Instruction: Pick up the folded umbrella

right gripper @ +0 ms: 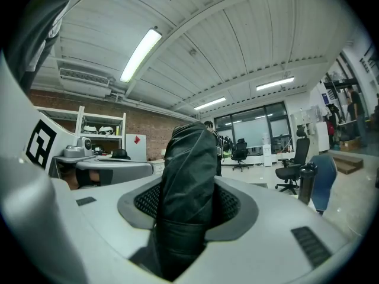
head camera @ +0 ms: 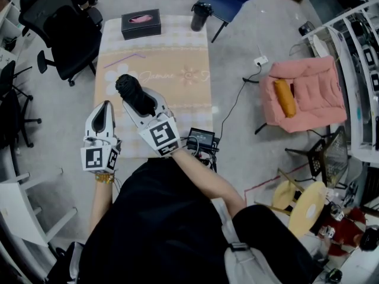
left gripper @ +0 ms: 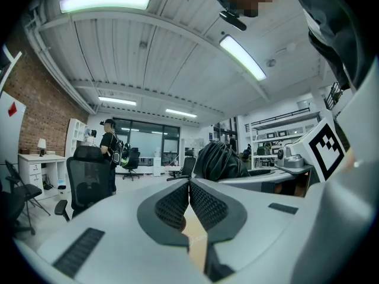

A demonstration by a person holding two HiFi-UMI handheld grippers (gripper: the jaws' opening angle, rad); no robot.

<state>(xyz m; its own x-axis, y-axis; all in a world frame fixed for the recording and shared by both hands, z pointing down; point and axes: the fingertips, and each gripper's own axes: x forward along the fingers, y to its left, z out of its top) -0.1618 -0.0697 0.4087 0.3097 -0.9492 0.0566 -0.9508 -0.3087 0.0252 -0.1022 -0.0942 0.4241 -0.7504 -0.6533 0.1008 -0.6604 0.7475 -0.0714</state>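
While the right gripper (head camera: 141,102) shows in the head view over the near end of the table (head camera: 177,93), its jaws are clamped on the folded umbrella (head camera: 131,90). The umbrella's bunched black end pokes out past the fingertips. It appears to be clear of the tabletop, so the pickup looks as good as made. The left gripper (head camera: 105,112) sits just beside the right one, on its outer side, with nothing in it; it seems parked there simply to keep out of the way. Far beyond both grippers, at the table's other end, lie a black tissue box (head camera: 141,23) and a dark bottle (head camera: 201,15), well apart from the work.

From the left gripper view, the left gripper (left gripper: 189,199) has its ribbed pads (left gripper: 175,205) pressed together with nothing between them. The umbrella (left gripper: 219,161) rises just off to its right.

Along the right gripper view, the right gripper (right gripper: 188,201) holds its jaws fairly wide because the umbrella (right gripper: 189,176) fills the gap, and the mesh pads (right gripper: 149,201) bear on it from both sides. The grip falls on the strapped lower part of the bundle, probably since the fabric there is bound tight and less likely to slip, while the looser folds stand up above the jaws.
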